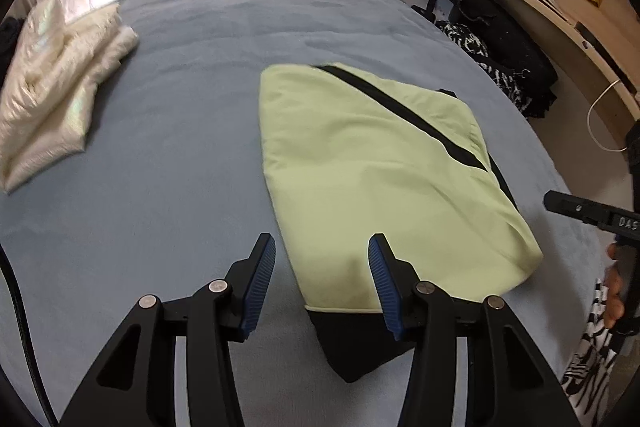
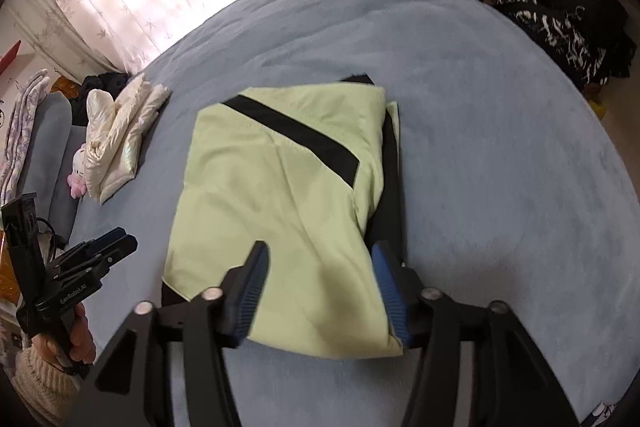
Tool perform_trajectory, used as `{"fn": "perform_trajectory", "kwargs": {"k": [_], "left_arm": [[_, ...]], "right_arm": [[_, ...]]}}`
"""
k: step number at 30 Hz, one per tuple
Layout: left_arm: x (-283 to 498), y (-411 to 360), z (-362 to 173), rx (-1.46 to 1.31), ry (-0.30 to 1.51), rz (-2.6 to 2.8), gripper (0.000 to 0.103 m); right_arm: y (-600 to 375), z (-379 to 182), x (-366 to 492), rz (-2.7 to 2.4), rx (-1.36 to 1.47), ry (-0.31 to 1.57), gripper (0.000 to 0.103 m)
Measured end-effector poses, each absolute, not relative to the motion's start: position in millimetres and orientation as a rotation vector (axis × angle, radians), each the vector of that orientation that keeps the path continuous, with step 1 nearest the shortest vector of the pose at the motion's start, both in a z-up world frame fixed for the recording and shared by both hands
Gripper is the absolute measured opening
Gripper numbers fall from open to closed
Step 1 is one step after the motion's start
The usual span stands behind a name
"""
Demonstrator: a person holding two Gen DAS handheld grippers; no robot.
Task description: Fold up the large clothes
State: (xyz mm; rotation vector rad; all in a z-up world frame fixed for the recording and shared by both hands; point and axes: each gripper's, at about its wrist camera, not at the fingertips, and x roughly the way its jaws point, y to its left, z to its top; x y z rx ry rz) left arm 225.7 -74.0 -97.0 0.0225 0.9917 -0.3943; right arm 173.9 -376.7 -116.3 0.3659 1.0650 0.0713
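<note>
Jacket, pale green with black trim, sat folded in a neat bundle mid-bed. Left gripper hung above its near edge, jaws apart, gripping nothing. Right gripper was the same deal, spread wide over the bundle's near end. Cream garment was lying off to the left.
</note>
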Motion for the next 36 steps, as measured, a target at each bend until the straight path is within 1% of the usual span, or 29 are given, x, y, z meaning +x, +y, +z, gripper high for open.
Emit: {"fn": "perform_trajectory", "kwargs": {"k": [1,8,13,14,16,18,20,21,23,26,28,30,32,34,35,36], "left_arm": [[229.0,-72.8,-102.2,0.003,1.009,-0.404,0.047],[254.8,-69.5,-149.1,-0.137,1.129,-0.485,0.047],[266.5,-66.5,-164.4,-0.204,1.102,-0.513,0.055],[269.0,-65.9,-166.2,-0.214,1.100,-0.518,0.059],[274.5,-64.5,-172.2,-0.238,1.104,-0.532,0.063],[279.3,-63.8,-176.8,-0.251,1.101,-0.538,0.070],[284.4,-63.5,-184.8,-0.280,1.116,-0.553,0.075],[286.8,-61.4,-189.2,-0.309,1.125,-0.566,0.075],[292.7,-58.5,-200.1,-0.380,1.151,-0.597,0.077],[297.4,-60.9,-209.7,-0.413,1.154,-0.633,0.082],[298.1,-68.7,-211.0,-0.387,1.144,-0.656,0.088],[296.6,-80.4,-211.0,-0.334,1.128,-0.669,0.096],[294.9,-90.6,-210.0,-0.279,1.124,-0.654,0.099],[296.3,-93.9,-207.8,-0.275,1.126,-0.630,0.099],[295.4,-93.6,-205.7,-0.276,1.117,-0.597,0.092],[292.4,-94.1,-201.5,-0.265,1.092,-0.567,0.080]], "right_arm": [[-379.4,-120.6,175.8,0.074,0.374,1.074,0.068],[-400.5,-164.1,200.7,0.091,0.470,1.151,0.068],[-410.0,-196.9,221.8,0.118,0.538,1.201,0.068],[-410.6,-204.9,226.5,0.140,0.558,1.210,0.068],[-410.1,-211.2,231.5,0.176,0.580,1.201,0.069],[-405.9,-213.7,238.5,0.238,0.591,1.178,0.070],[-401.2,-216.1,246.8,0.277,0.594,1.164,0.070],[-400.2,-217.1,249.5,0.293,0.594,1.154,0.071],[-397.8,-220.3,255.2,0.326,0.600,1.136,0.074],[-397.6,-225.0,262.1,0.352,0.622,1.127,0.077],[-400.4,-227.0,263.2,0.378,0.652,1.120,0.081],[-401.8,-228.3,264.9,0.390,0.652,1.120,0.084],[-398.6,-227.5,264.6,0.389,0.631,1.119,0.086],[-393.5,-226.1,265.6,0.378,0.601,1.116,0.087],[-390.2,-224.2,264.5,0.359,0.577,1.111,0.085],[-387.1,-223.1,264.4,0.337,0.561,1.105,0.081]]}}
